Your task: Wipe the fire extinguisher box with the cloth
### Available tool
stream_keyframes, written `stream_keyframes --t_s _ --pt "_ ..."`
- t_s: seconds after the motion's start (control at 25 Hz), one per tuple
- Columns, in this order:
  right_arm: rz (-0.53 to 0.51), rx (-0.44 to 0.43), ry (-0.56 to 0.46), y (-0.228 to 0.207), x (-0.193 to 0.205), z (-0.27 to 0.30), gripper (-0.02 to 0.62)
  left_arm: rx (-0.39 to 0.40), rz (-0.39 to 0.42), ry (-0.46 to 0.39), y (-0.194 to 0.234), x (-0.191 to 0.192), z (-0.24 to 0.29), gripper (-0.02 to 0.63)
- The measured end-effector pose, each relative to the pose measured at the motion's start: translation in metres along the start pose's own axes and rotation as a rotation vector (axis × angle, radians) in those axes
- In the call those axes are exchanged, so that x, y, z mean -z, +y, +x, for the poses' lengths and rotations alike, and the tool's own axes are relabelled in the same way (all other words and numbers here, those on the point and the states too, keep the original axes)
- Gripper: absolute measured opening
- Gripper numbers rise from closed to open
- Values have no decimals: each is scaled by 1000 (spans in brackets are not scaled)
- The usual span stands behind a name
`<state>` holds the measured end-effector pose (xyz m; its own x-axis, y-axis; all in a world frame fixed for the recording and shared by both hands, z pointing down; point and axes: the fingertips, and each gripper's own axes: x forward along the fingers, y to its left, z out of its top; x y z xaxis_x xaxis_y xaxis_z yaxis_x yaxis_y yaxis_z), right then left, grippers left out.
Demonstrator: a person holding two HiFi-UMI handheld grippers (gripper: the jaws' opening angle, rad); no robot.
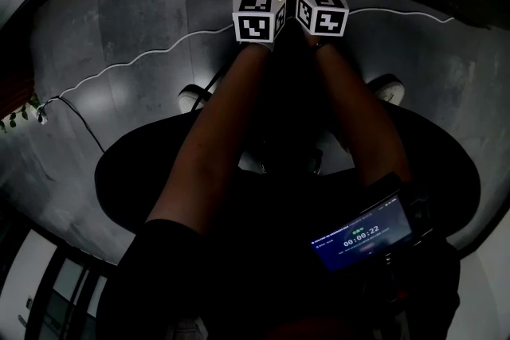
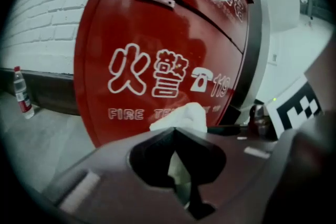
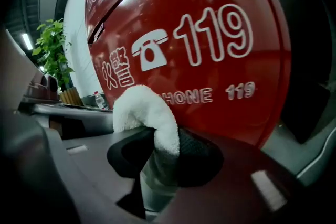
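The left gripper point(image 2: 175, 135) and the right gripper point(image 3: 160, 140) are both clenching the white cloth point(image 3: 143, 108), which is bunching just ahead of their jaws, near the red fire extinguisher box point(image 3: 226, 113).

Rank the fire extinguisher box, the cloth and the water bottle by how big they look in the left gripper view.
1. fire extinguisher box, by far the largest.
2. cloth.
3. water bottle.
The cloth sits much nearer the camera, so the order of the last two is unsure.
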<state>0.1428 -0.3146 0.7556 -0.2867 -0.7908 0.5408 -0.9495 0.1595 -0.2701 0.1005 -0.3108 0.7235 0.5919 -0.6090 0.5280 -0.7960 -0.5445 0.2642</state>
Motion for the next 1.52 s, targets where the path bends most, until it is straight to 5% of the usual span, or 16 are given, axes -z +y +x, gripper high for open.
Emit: stream_keyframes --t_s 0.6,0.76,0.96,1.2,1.52 --pt "176 241 -59 -154 7 -79 129 234 4 -4 -149 -7 73 5" --pt "146 259 -62 -166 5 -93 124 251 34 -12 -173 -13 74 5" --pt "62 213 -104 -148 -12 -112 124 242 98 -54 -177 -28 54 5" --pt "-40 139 -195 -89 -60 -154 124 132 130 -195 -151 -81 -24 5" --pt "-196 -13 -325 19 -157 -223 126 174 302 -429 -162 -177 -145 5"
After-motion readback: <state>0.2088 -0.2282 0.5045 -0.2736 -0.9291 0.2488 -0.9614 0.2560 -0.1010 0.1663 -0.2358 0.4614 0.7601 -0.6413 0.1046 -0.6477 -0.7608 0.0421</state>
